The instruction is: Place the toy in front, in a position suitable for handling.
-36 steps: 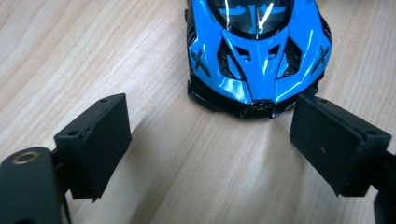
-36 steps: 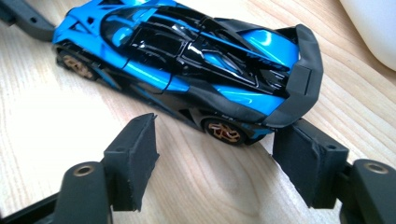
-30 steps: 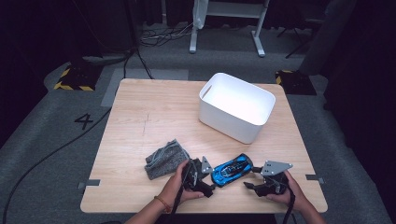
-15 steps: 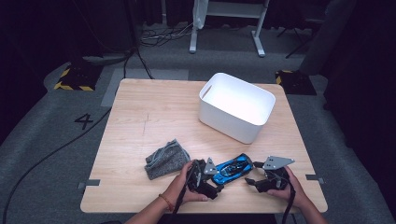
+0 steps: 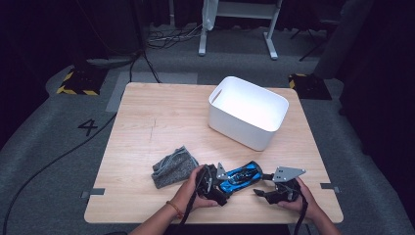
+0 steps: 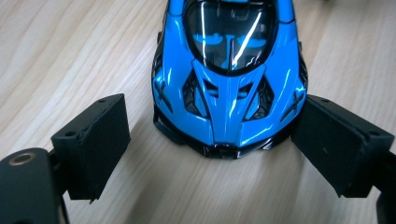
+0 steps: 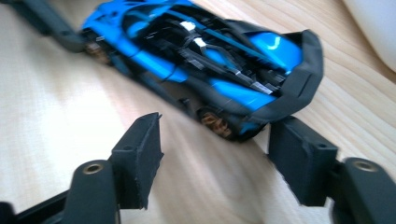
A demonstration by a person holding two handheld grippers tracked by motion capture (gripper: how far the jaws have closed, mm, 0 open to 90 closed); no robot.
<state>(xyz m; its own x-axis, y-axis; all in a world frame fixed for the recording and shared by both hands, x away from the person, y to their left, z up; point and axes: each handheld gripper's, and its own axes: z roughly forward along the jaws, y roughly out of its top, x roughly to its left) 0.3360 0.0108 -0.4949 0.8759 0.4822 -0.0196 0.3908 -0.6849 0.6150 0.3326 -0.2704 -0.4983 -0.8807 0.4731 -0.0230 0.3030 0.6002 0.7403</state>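
Observation:
A blue and black toy sports car (image 5: 239,177) lies on the wooden table (image 5: 161,117) near its front edge, between the two grippers. In the left gripper view the car's nose (image 6: 226,100) points at the camera; my left gripper (image 6: 212,149) is open, its jaws on either side of the nose, the right jaw close to or touching the bodywork. My left gripper (image 5: 215,183) sits at the car's near left end. My right gripper (image 5: 264,188) is open at the car's other end; in the right gripper view the car's tail (image 7: 261,88) lies just beyond the gripper (image 7: 217,154).
A white tub (image 5: 248,111) stands at the back right of the table. A crumpled grey cloth (image 5: 173,167) lies left of the left hand. Cables and a yellow-black marker lie on the grey floor beyond the table.
My left gripper has moved in toward the car's nose. The right gripper has shifted slightly left toward the car's tail. The car stays in place.

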